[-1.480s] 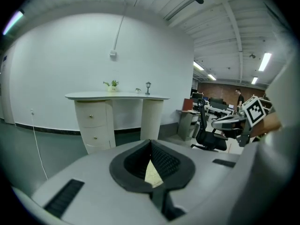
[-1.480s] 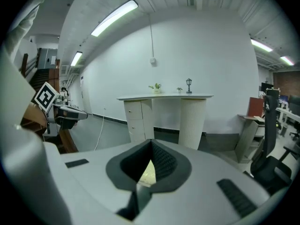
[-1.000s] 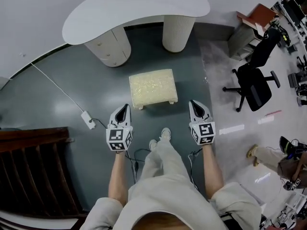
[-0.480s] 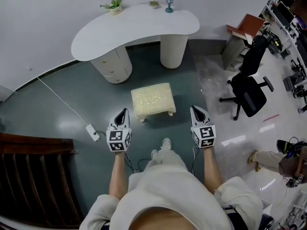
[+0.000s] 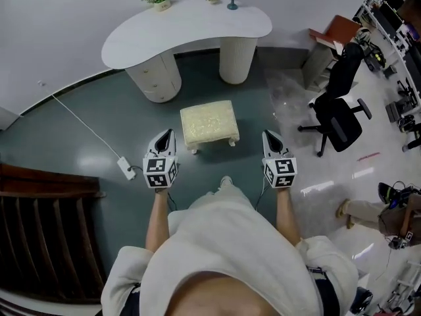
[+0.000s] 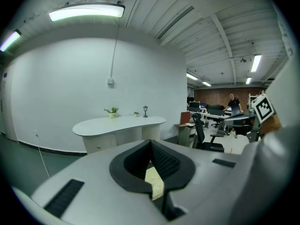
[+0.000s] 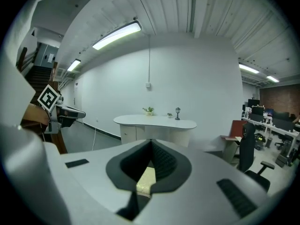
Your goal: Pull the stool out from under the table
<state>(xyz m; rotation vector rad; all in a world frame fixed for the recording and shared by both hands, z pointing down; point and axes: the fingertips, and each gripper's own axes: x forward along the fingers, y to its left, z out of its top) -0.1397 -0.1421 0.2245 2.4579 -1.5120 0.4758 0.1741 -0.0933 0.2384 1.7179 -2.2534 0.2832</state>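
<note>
Cream padded stool stands on the floor, clear of the bench, between left tool and right tool, both pressed together, empty. Likely light, stiff-framed; grip its side edges.

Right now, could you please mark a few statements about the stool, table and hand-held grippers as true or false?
The stool stands out from under the table, on open floor. True.
The left hand-held gripper grips the stool. False: it is shut on nothing, beside the stool.
A potted plant sits on the table. True.
The office chair stands left of the stool. False: it stands to the right.
</note>
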